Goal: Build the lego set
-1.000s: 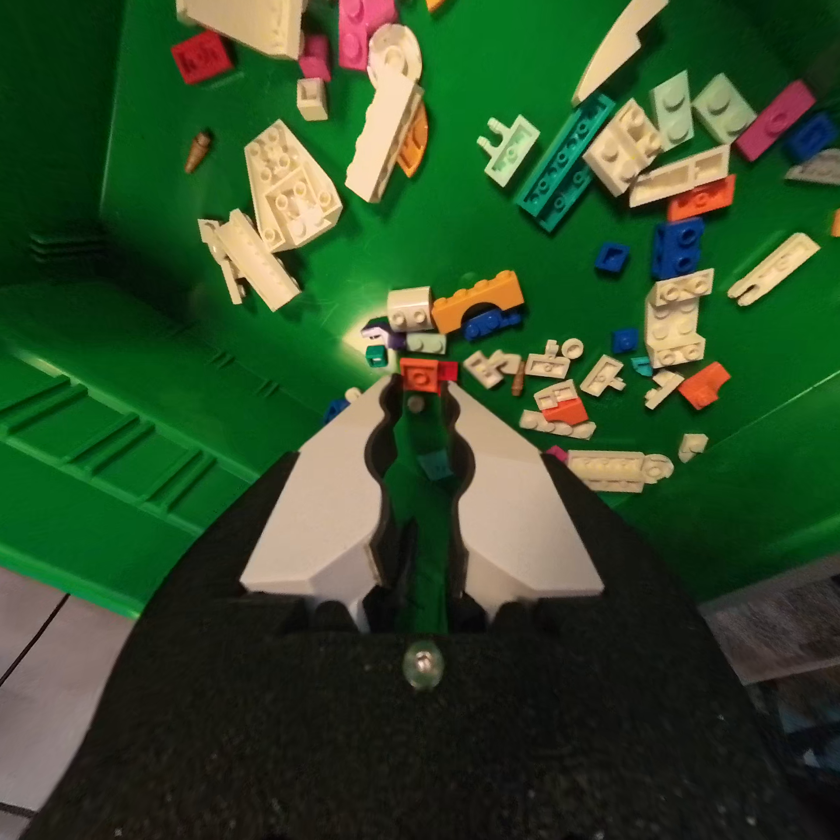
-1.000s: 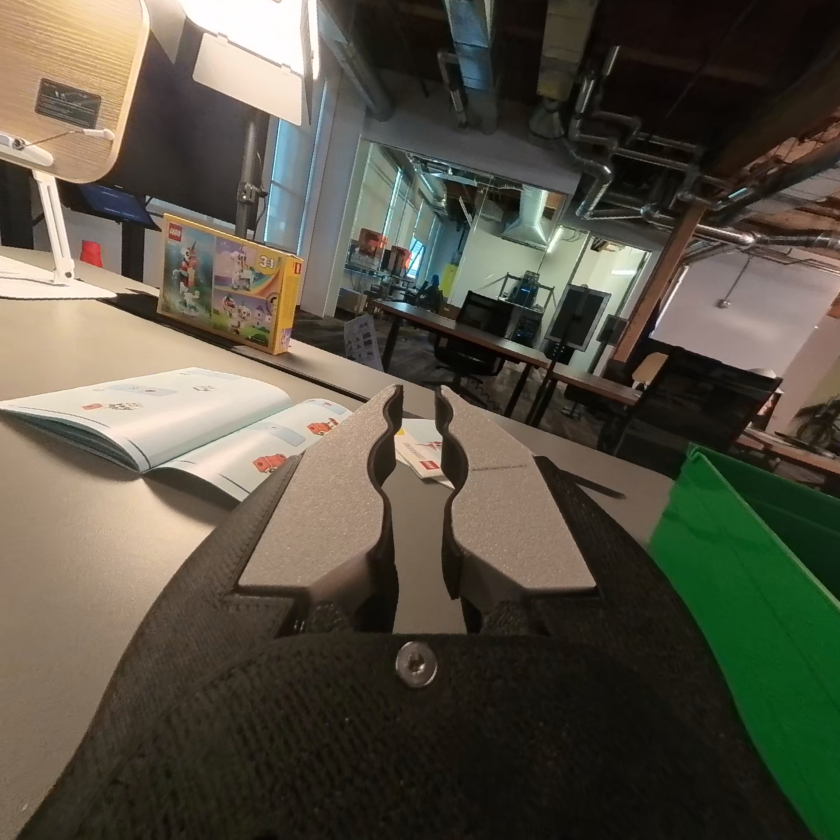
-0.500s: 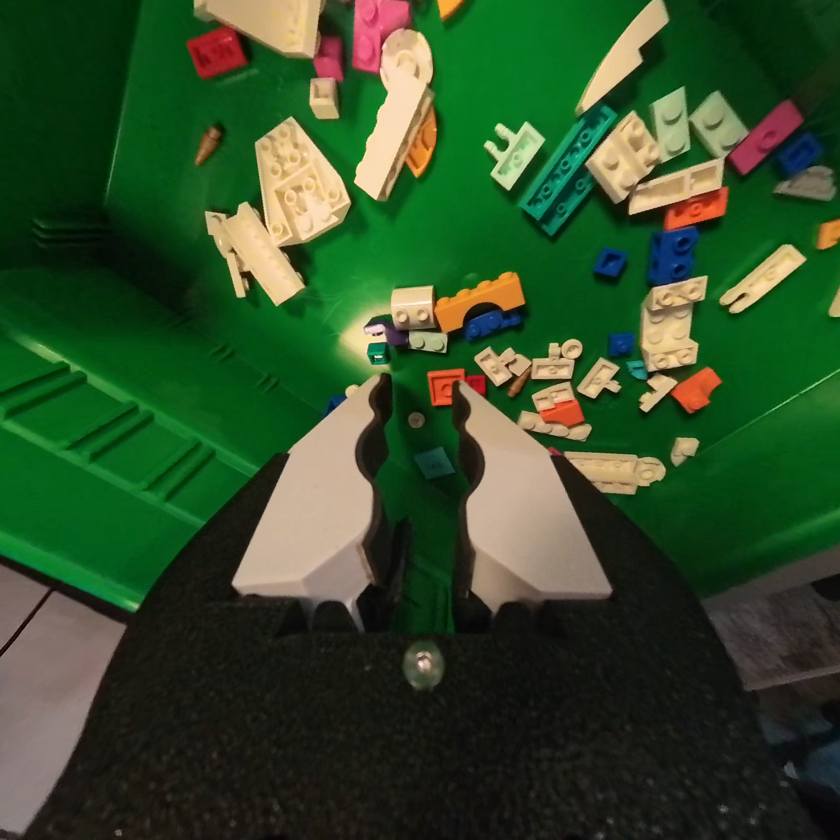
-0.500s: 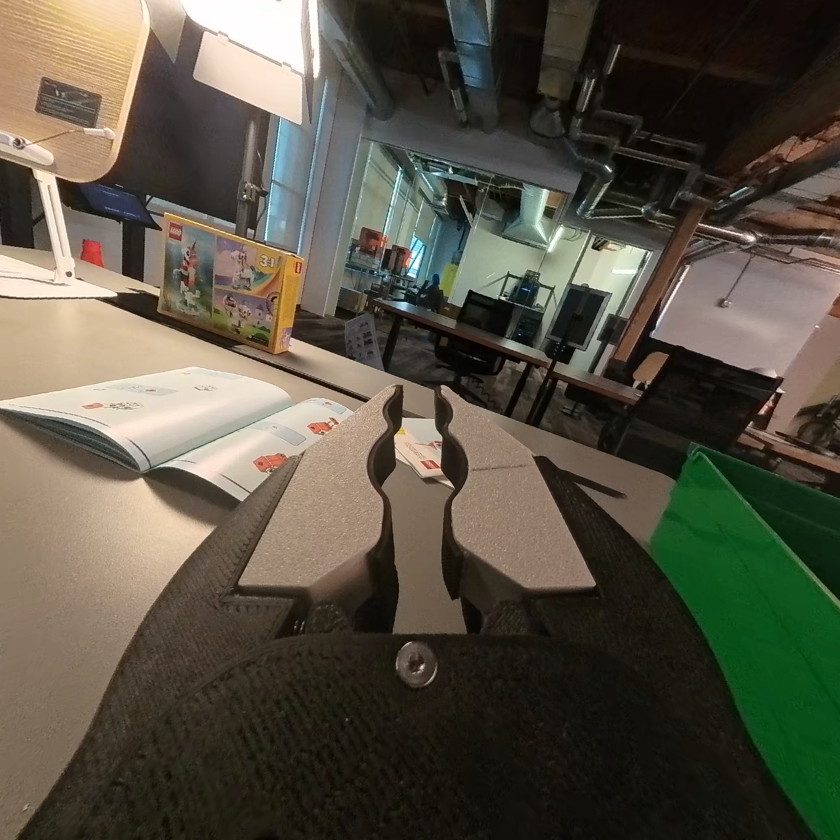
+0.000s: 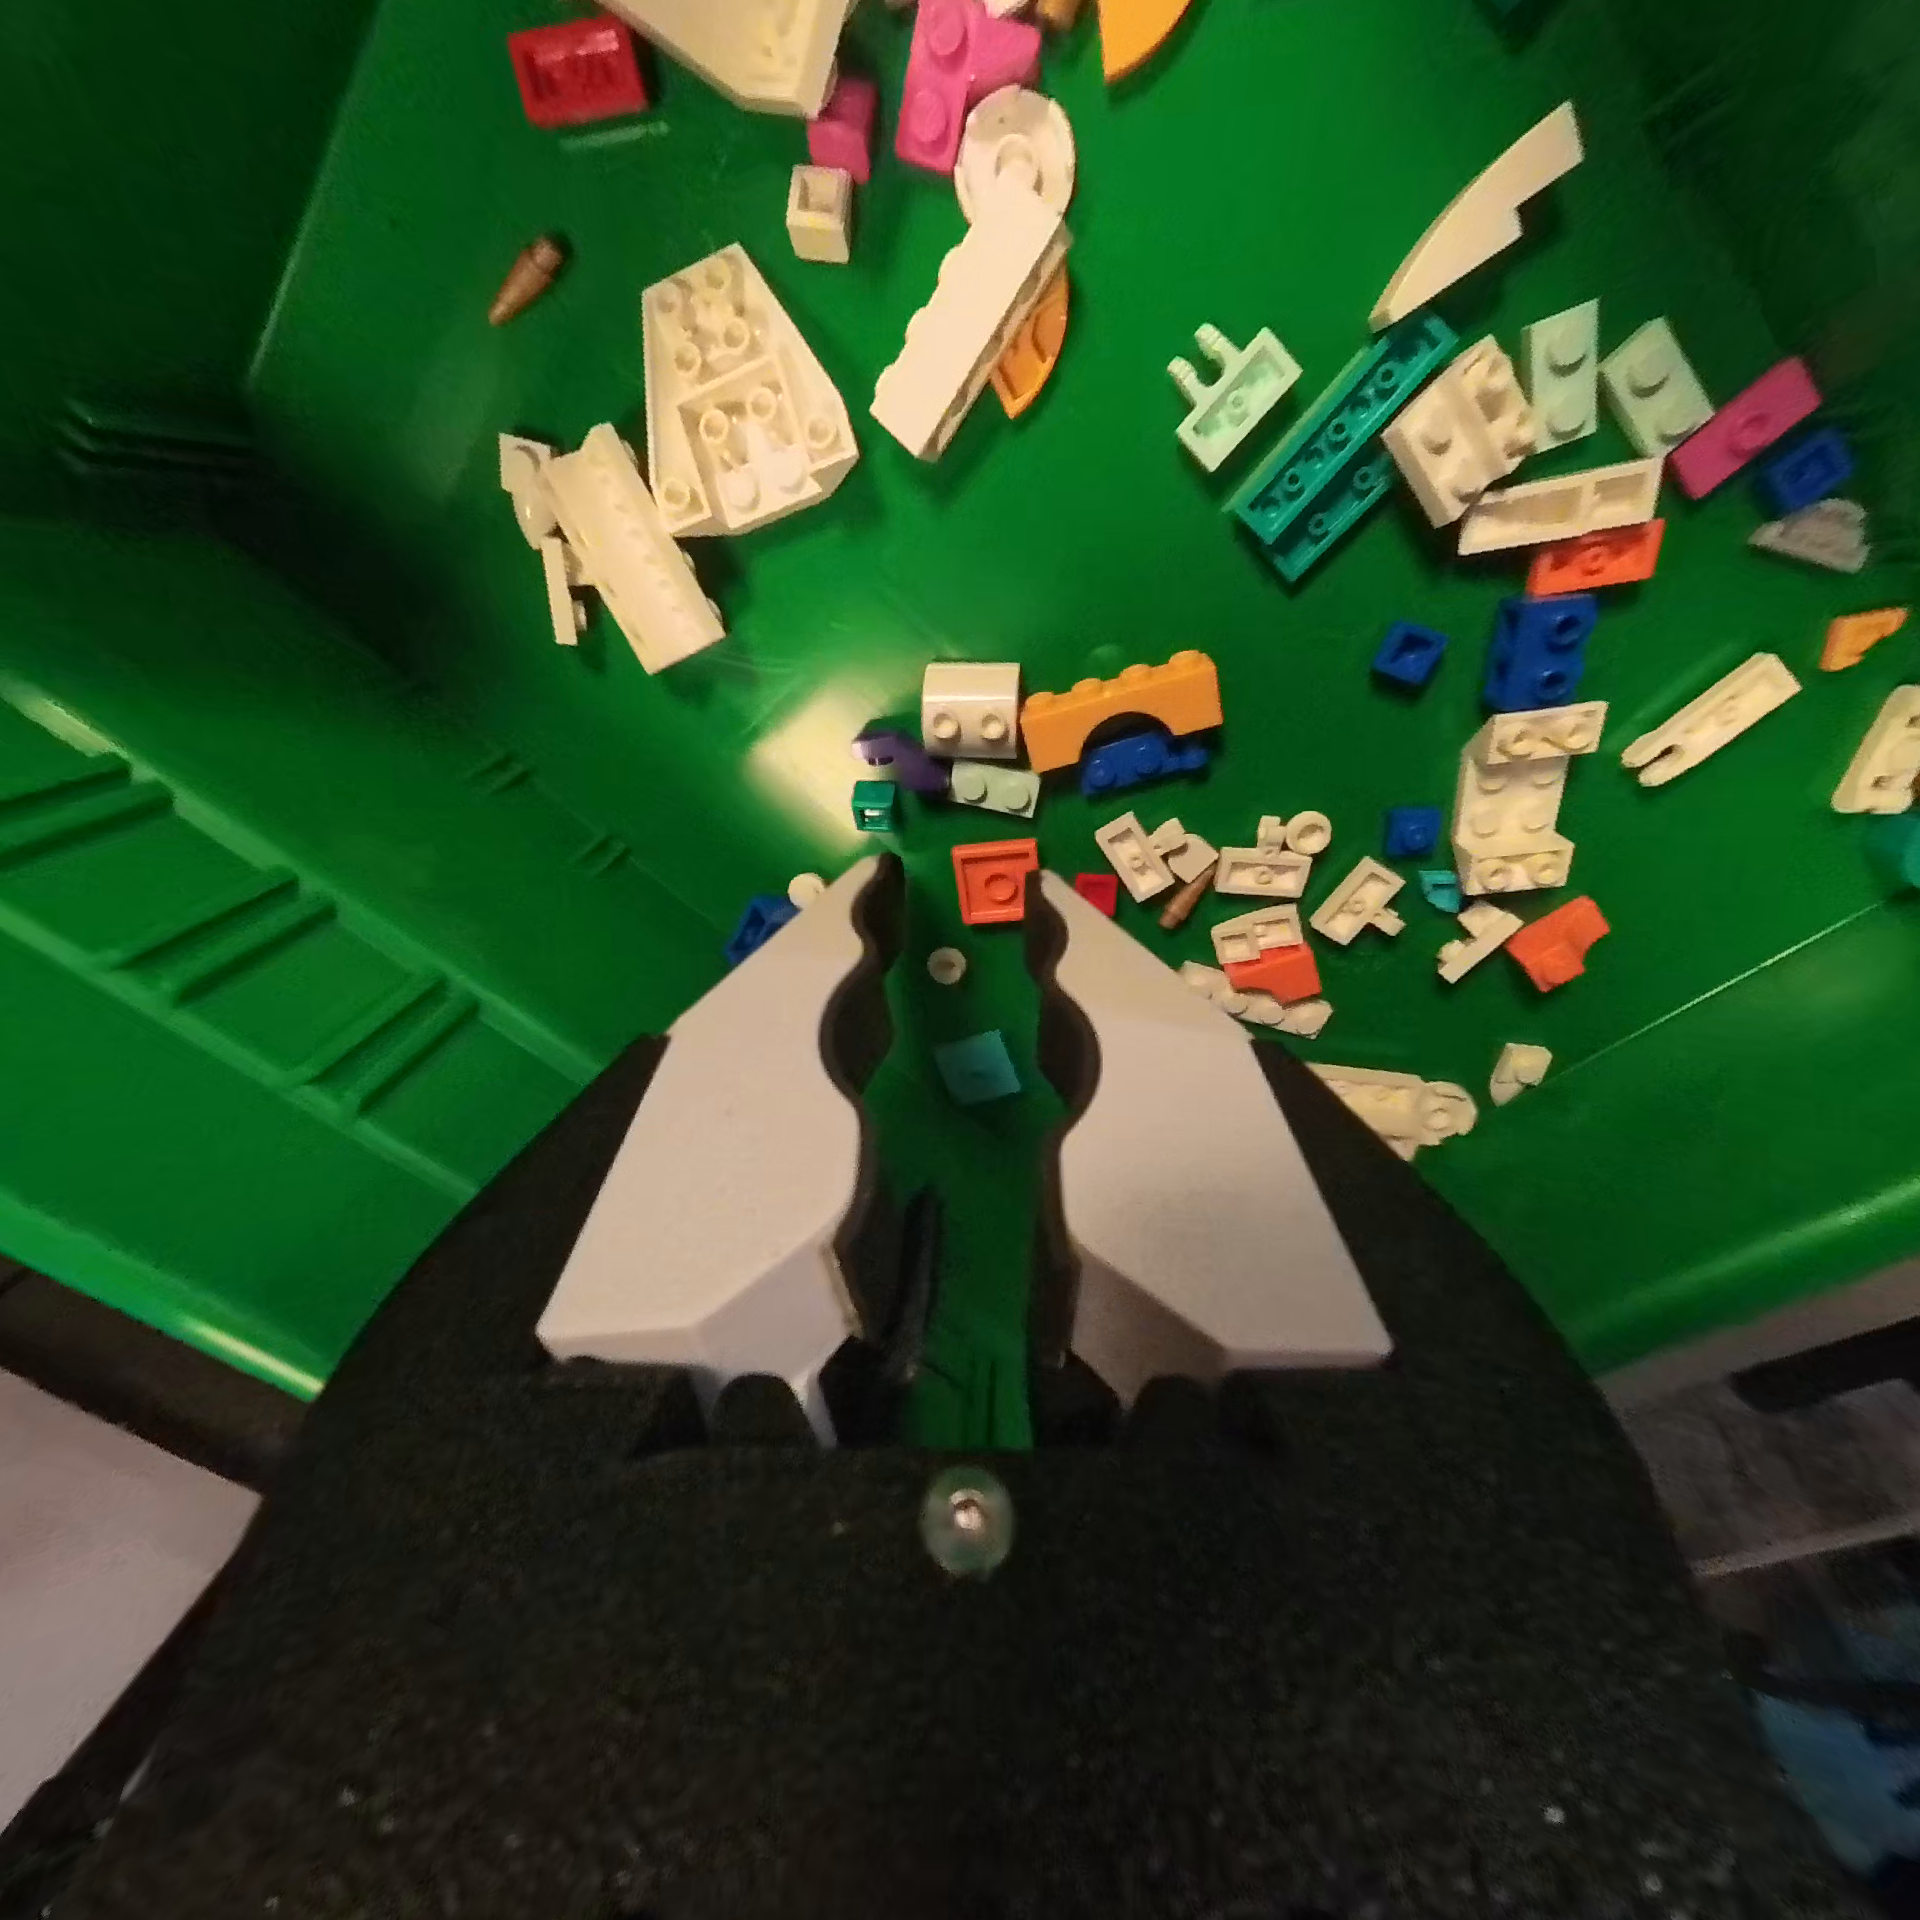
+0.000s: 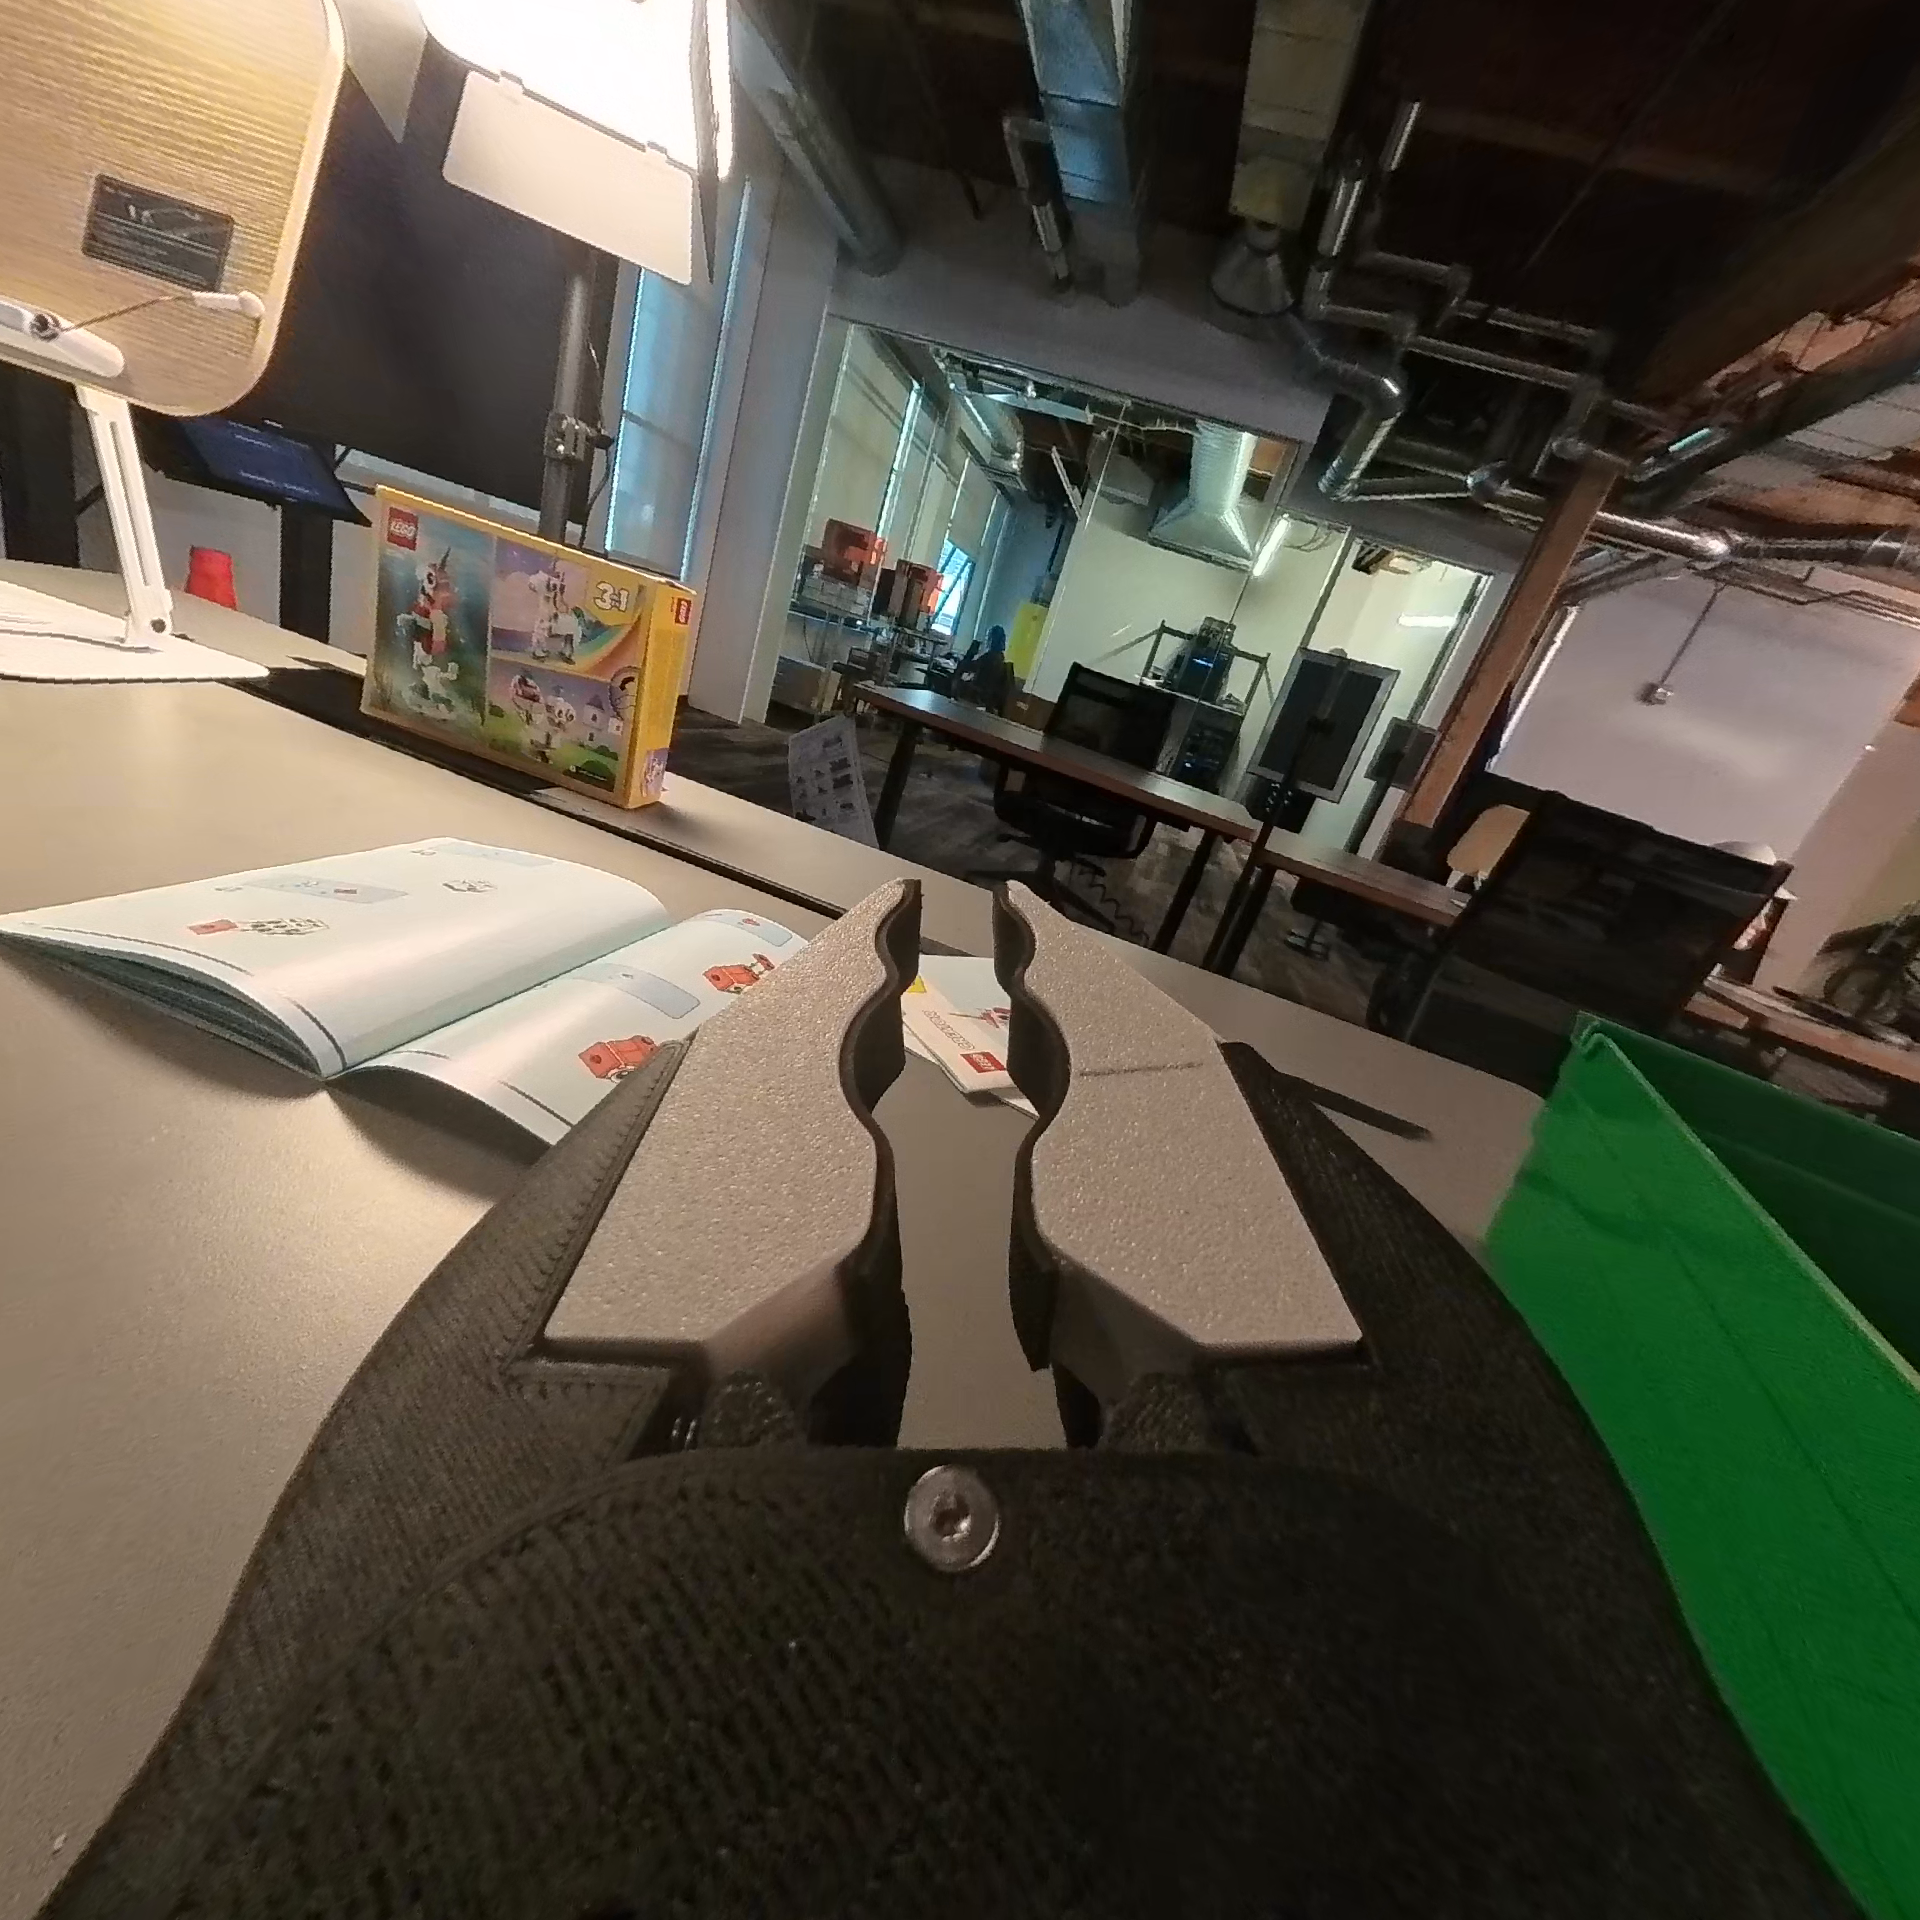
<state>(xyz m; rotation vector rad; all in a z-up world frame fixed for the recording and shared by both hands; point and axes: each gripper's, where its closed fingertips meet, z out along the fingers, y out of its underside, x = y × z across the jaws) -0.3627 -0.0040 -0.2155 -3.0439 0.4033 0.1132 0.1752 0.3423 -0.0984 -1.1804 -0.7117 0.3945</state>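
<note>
My left gripper (image 5: 964, 873) is open over the floor of a green bin (image 5: 312, 1039) strewn with loose Lego pieces. An orange-red square plate (image 5: 995, 881) lies on the bin floor right between its fingertips. A small white round stud (image 5: 945, 964) and a teal tile (image 5: 975, 1067) lie further back between the fingers. A white brick (image 5: 971, 712), an orange arch (image 5: 1122, 707) and a mint plate (image 5: 995, 784) lie just beyond the tips. My right gripper (image 6: 956, 899) is empty, its jaws a narrow gap apart, low over the grey table (image 6: 208, 1195).
An open instruction booklet (image 6: 364, 956) and a small leaflet (image 6: 966, 1039) lie on the table ahead of the right gripper. The yellow Lego box (image 6: 530, 665) stands further back. The green bin's wall (image 6: 1714, 1299) rises at the right. A white stand (image 6: 125, 499) is at the far left. Between my left fingertips and the orange arch (image 5: 1122, 707) there is roughly 4 cm.
The left jaws have opened wider around the orange-red plate, which stays on the bin floor. The left view has shifted slightly. The right gripper has not moved.
</note>
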